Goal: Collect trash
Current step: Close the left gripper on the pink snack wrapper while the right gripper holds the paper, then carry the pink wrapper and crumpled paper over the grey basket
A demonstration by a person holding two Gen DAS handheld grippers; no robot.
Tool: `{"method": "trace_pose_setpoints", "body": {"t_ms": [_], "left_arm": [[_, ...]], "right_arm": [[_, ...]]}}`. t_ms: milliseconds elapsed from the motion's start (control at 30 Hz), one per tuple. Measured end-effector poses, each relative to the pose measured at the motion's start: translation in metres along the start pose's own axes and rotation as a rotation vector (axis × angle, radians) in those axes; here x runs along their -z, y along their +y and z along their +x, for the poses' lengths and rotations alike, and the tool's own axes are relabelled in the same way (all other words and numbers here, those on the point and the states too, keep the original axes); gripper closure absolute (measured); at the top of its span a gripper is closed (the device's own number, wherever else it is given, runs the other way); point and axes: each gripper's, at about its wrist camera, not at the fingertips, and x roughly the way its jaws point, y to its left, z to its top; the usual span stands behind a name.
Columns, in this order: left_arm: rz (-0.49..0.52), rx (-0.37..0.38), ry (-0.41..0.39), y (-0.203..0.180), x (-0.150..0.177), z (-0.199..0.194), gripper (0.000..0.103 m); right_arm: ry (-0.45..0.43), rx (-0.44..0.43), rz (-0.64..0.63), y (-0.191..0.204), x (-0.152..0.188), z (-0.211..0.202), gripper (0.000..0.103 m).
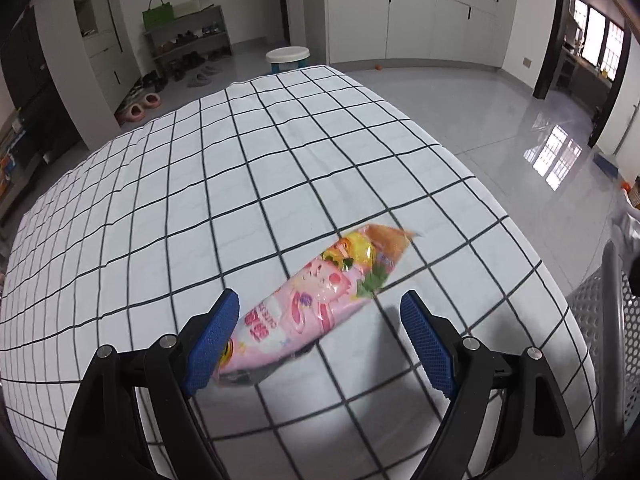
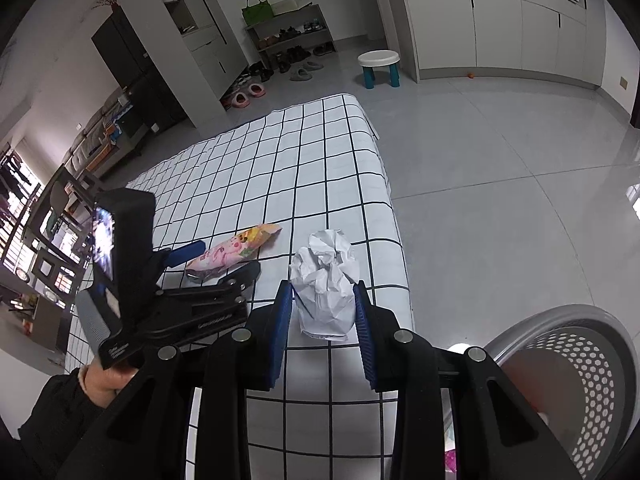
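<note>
**Trash on the checked cloth: two items, two grippers, one bin**

While the person's hand (image 2: 105, 380) in a dark sleeve carries it at the far left, the left gripper (image 1: 320, 320) stands spread wide above the checked tablecloth (image 1: 200, 200); the pink snack wrapper (image 1: 312, 304) lies flat on the cloth between its blue pads (image 1: 214, 340), the left pad just beside the wrapper's near end, the other pad apart from it; wrapper's printed orange and yellow end points away toward the far table edge; next along, the right gripper (image 2: 323, 308) is pinching the crumpled white paper (image 2: 326, 280), both pads pressed to its sides near the table's right edge; whether the paper is clear of the cloth cannot be told; at far right, on the grey floor beside the table, a grey perforated bin (image 2: 576, 364).
</note>
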Motion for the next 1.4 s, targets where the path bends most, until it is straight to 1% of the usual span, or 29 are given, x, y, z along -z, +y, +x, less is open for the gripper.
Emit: {"method": "trace_pose_setpoints", "body": {"t_ms": [33,67,100,133,200,233,300,333,400,633,733,833,1000,1133,1267,1400], "left_arm": [[-0.001,0.001,0.000,-0.001,0.000,0.002,0.028],[-0.004,0.003,0.005,-0.001,0.000,0.003,0.038],[-0.007,0.006,0.013,-0.001,0.000,0.005,0.044],[-0.010,0.008,0.014,-0.002,0.000,0.006,0.046],[-0.019,0.028,0.015,-0.002,0.002,0.005,0.059],[-0.023,0.030,0.015,-0.003,0.004,0.003,0.061],[-0.032,0.025,0.014,-0.005,0.008,-0.002,0.070],[-0.039,0.025,0.008,-0.006,0.011,-0.006,0.071],[-0.048,0.023,-0.005,-0.010,0.018,-0.014,0.079],[-0.087,0.024,-0.041,-0.019,0.043,-0.052,0.080],[-0.089,0.020,-0.069,-0.026,0.053,-0.074,0.080],[-0.082,0.033,-0.110,-0.037,0.061,-0.100,0.080],[-0.066,0.060,-0.157,-0.062,0.068,-0.131,0.080],[-0.034,0.085,-0.195,-0.088,0.075,-0.151,0.080],[0.011,0.117,-0.219,-0.117,0.077,-0.164,0.080],[0.044,0.165,-0.217,-0.148,0.075,-0.165,0.080]], "right_arm": [[0.000,-0.001,0.000,0.000,0.000,0.000,0.073],[-0.001,-0.003,-0.001,-0.001,0.000,-0.001,0.073],[-0.002,-0.003,-0.001,-0.002,0.001,-0.004,0.073],[-0.003,-0.004,-0.001,-0.001,0.001,-0.005,0.073],[-0.005,-0.004,-0.003,-0.001,0.002,-0.007,0.073],[-0.005,-0.003,-0.002,-0.002,0.002,-0.007,0.073],[-0.004,-0.004,0.000,-0.003,0.002,-0.008,0.073],[-0.004,-0.004,0.001,-0.004,0.002,-0.008,0.073],[-0.008,-0.006,0.004,-0.005,0.002,-0.010,0.073],[-0.027,0.000,0.009,-0.007,0.008,-0.021,0.073],[-0.039,0.008,0.021,-0.011,0.015,-0.030,0.073],[-0.050,0.017,0.055,-0.018,0.021,-0.041,0.073],[-0.092,0.071,0.122,-0.043,0.045,-0.072,0.073],[-0.122,0.137,0.160,-0.064,0.069,-0.096,0.073],[-0.134,0.195,0.198,-0.086,0.097,-0.116,0.073],[-0.129,0.232,0.236,-0.105,0.118,-0.127,0.073]]}}
